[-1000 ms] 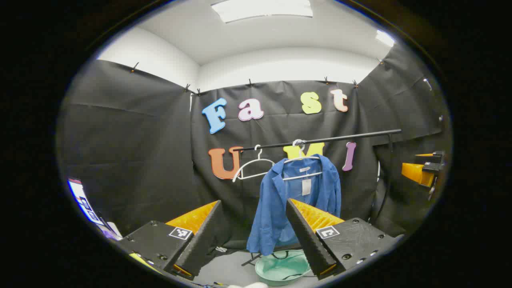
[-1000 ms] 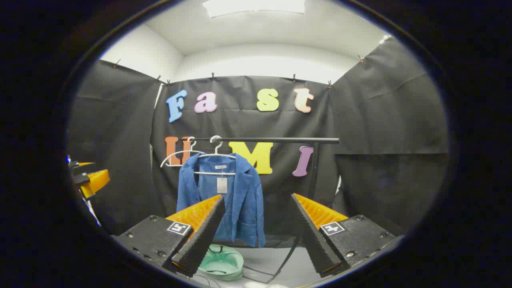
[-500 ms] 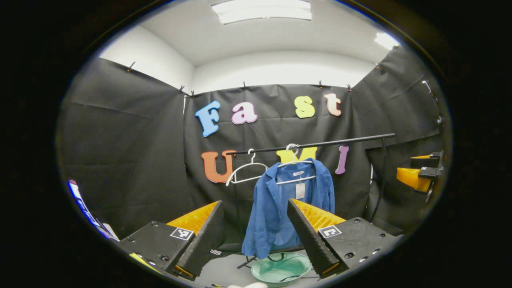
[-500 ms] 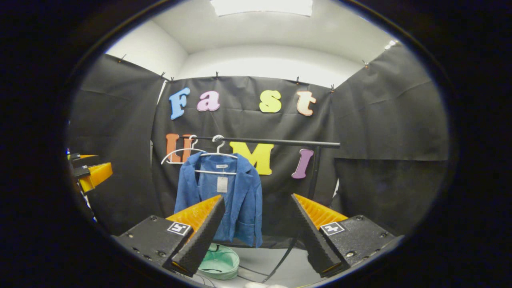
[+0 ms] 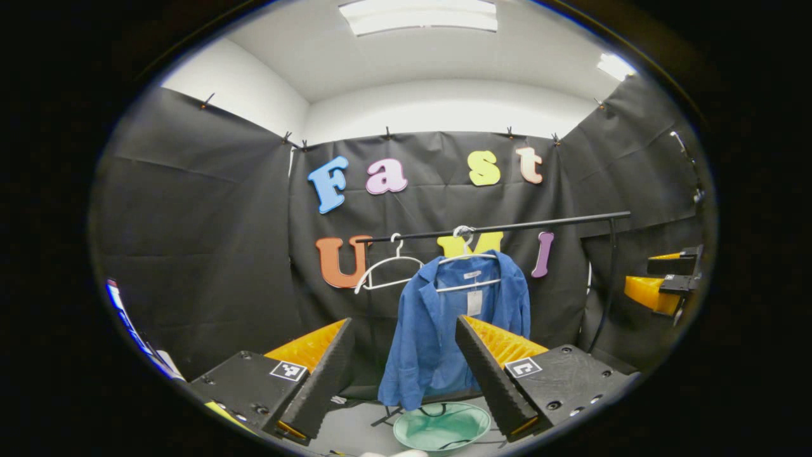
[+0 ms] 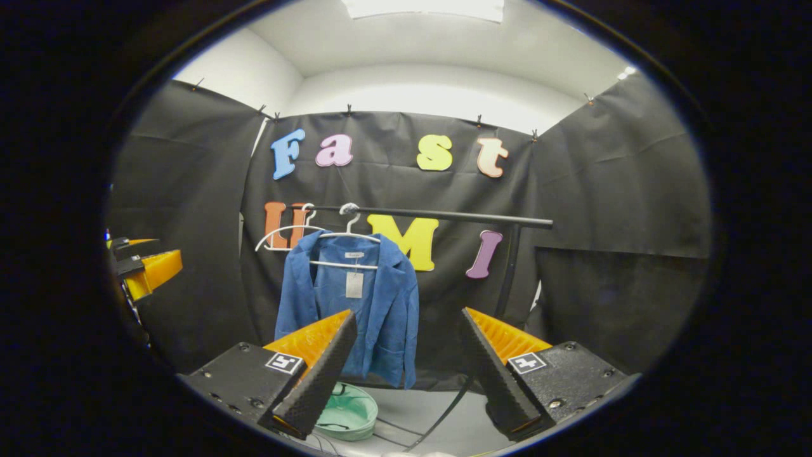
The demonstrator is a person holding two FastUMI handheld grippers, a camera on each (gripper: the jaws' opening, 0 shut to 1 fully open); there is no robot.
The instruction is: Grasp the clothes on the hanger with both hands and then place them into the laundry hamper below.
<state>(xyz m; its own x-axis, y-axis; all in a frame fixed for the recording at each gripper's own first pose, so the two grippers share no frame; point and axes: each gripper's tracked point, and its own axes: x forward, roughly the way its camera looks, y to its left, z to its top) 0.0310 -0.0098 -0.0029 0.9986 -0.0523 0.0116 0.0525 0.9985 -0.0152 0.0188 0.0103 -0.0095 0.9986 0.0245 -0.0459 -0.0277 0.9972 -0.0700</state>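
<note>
The blue jacket [image 5: 453, 330] hangs open-fronted on a white hanger [image 5: 468, 257] hooked over the black rail [image 5: 501, 226], with a paper tag [image 5: 474, 303] dangling at the collar and its hem just above the green hamper [image 5: 442, 428] on the floor. Beside it on the rail hangs 1 bare hanger [image 5: 388, 273]. Both tools are well short of the cloth — the left gripper [image 5: 406, 371] spread wide and empty, the right gripper [image 6: 406, 374] likewise wide with nothing between its fingers. The likeliest trouble is a grip on only a thin fold or the loose tag; the limp fabric would then slip free as it is lifted. If the 2 grips land unevenly, the hanger may tilt and come off the rail with the jacket, or its hook may snag. A reach on the left side could also knock the bare hanger. The hamper looks small and soft-walled, so a sleeve may drape over its rim.
</note>
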